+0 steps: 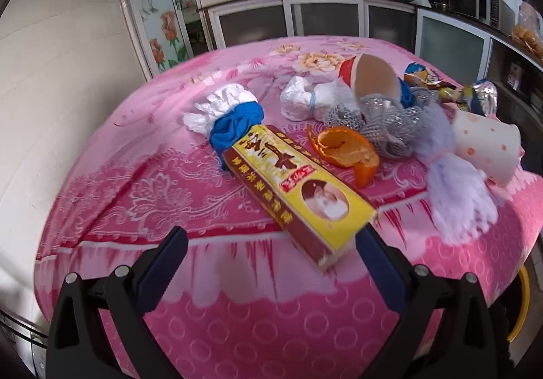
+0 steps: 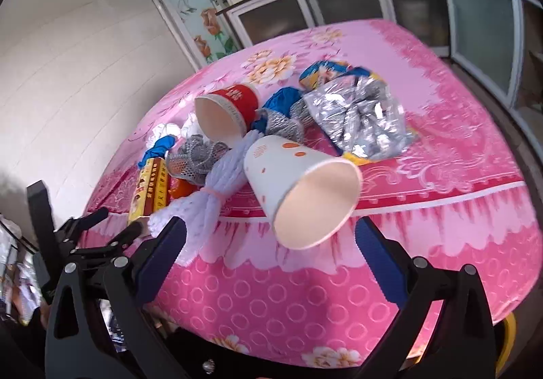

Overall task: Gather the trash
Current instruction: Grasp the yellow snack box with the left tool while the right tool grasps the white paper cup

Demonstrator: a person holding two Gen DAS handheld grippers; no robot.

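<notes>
The table (image 1: 142, 195) under its pink flowered cloth carries all the trash in a loose heap near the front edge, so I work from the edge inward. My left gripper (image 1: 271, 243) hangs with its jaws spread wide and empty; the long yellow-and-red cardboard box (image 1: 298, 195) lies slanted toward me, its near end overhanging the cloth's fold just beside my right-hand finger. I judge I should shift a little right and square up, so both jaws close across its narrow sides rather than its corner. My right gripper (image 2: 271, 236) is likewise wide open and holds nothing, and the white paper cup with orange dots (image 2: 298, 188) lies on its side, mouth toward me, between the jaws. A gentle pinch on the rim should do; hard squeezing would crush it. The white string bundle (image 2: 207, 199) touching the cup could snag.
</notes>
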